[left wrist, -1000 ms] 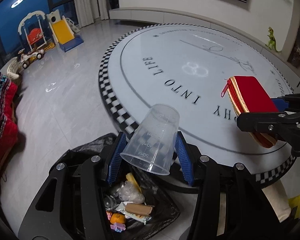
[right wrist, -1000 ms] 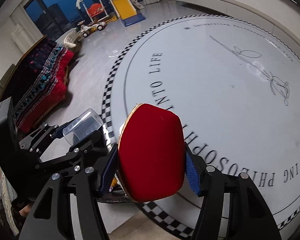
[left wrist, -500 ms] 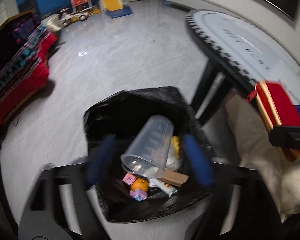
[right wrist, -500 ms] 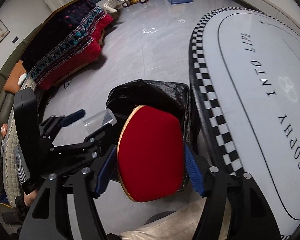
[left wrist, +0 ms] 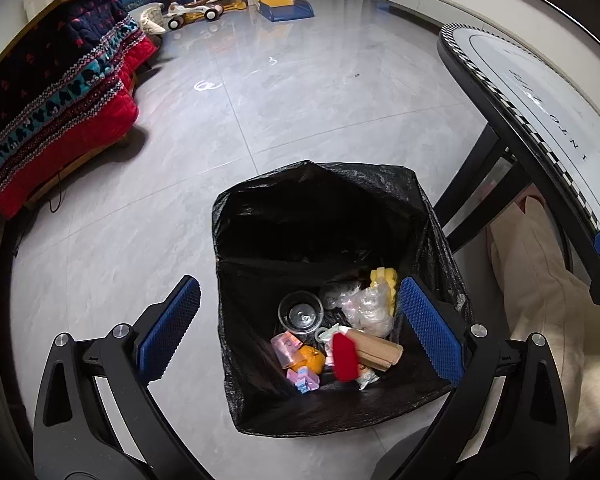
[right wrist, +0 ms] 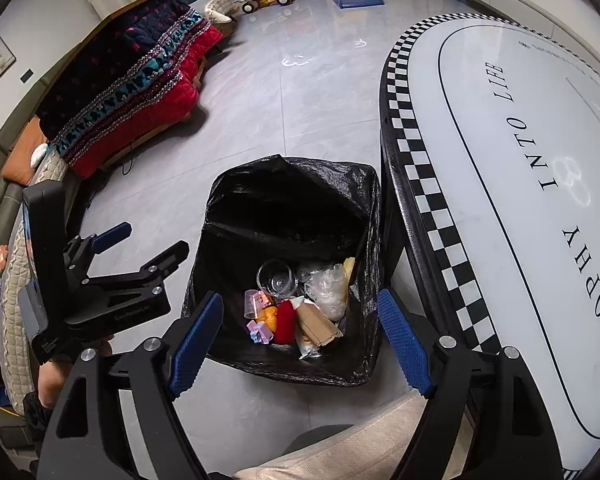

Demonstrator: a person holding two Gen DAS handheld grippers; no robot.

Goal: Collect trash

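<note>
While both grippers hung above the black trash bag [left wrist: 236,240], neither held anything; the left gripper [left wrist: 298,326] stood with its jaws spread wide and empty, and the right gripper [right wrist: 300,334] was opening its jaws further, nothing between them; the trash lay at the bottom of the bag: the clear cup [left wrist: 301,313] on its side, the red pouch [left wrist: 344,356] beside a brown paper piece [left wrist: 376,350], an orange [left wrist: 312,362] and crumpled plastic [left wrist: 370,308]. The likeliest trouble, as I judged it, was a finger catching the slack rim of the bag on withdrawal and dragging it over, since the liner looked loose and thin; the near edge of the table [right wrist: 400,92] also stood just beside the bag. The right wrist view showed the left gripper from the side and the lettered tabletop, which the left view cut to a sliver; the left view alone showed the table leg [left wrist: 472,192].
</note>
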